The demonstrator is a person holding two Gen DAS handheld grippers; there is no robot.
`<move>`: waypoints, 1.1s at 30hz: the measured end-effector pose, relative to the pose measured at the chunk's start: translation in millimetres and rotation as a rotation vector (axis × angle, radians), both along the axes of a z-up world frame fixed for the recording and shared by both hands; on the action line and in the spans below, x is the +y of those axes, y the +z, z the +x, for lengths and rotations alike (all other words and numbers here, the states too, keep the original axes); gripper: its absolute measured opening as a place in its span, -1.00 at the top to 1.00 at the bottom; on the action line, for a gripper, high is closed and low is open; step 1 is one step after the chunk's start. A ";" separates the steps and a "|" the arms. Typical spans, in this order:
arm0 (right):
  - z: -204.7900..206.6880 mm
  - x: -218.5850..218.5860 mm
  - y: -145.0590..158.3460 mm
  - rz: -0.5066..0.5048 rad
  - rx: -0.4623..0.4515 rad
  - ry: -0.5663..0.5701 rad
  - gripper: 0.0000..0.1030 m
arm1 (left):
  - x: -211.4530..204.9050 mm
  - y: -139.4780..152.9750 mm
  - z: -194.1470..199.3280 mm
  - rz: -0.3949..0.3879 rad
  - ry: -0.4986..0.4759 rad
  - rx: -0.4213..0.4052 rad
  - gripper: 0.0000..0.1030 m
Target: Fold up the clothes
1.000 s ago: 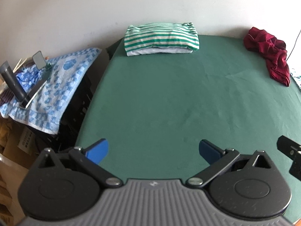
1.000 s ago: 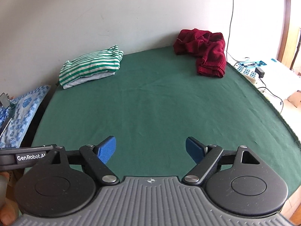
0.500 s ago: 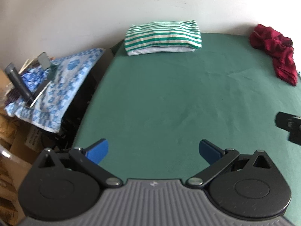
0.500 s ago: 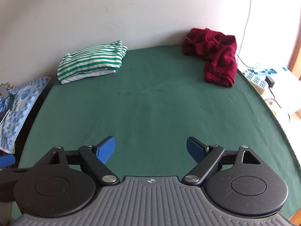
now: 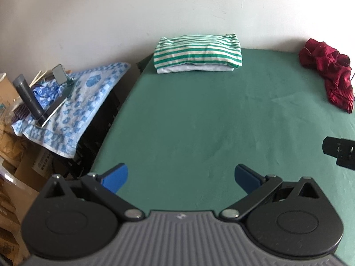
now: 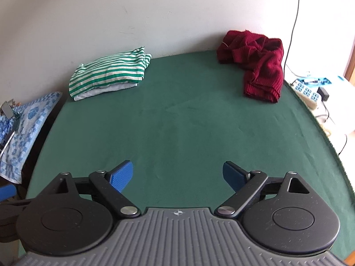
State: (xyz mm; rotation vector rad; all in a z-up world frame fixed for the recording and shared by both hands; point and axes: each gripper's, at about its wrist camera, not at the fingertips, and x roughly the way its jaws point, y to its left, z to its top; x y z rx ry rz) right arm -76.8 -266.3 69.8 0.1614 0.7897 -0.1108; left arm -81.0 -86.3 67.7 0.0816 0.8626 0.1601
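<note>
A crumpled dark red sweater (image 6: 259, 71) lies at the far right of the green table (image 6: 177, 128); it also shows in the left wrist view (image 5: 328, 75). A folded green-and-white striped shirt (image 5: 197, 53) sits on a folded white garment at the far left by the wall, seen also in the right wrist view (image 6: 111, 73). My left gripper (image 5: 180, 177) is open and empty above the table's near left part. My right gripper (image 6: 177, 175) is open and empty above the near middle. Part of the right gripper's body (image 5: 339, 150) shows at the left view's right edge.
A blue-and-white patterned cloth (image 5: 73, 102) covers a stand left of the table, with a grey tube (image 5: 28, 97) and a small mirror (image 5: 59, 74) on it. Cardboard boxes (image 5: 13, 177) stand below. A power strip (image 6: 307, 93) and cables lie right of the table. A white wall is behind.
Both grippers have risen and tilted, so the clothes sit lower in the views. The right gripper has turned toward the red sweater. Both stay open.
</note>
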 end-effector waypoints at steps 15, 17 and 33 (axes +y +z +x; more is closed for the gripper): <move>2.4 21.7 -2.6 -0.025 0.025 0.028 -0.76 | 26.6 -5.2 -1.1 -0.014 0.007 0.026 -0.99; 4.2 24.7 -2.7 -0.026 0.030 0.032 -0.75 | 29.4 -6.2 -0.5 -0.015 0.003 0.029 -0.99; 10.7 40.6 -2.4 -0.032 0.037 0.044 -0.75 | 31.0 -7.7 7.2 -0.013 -0.031 0.015 -0.99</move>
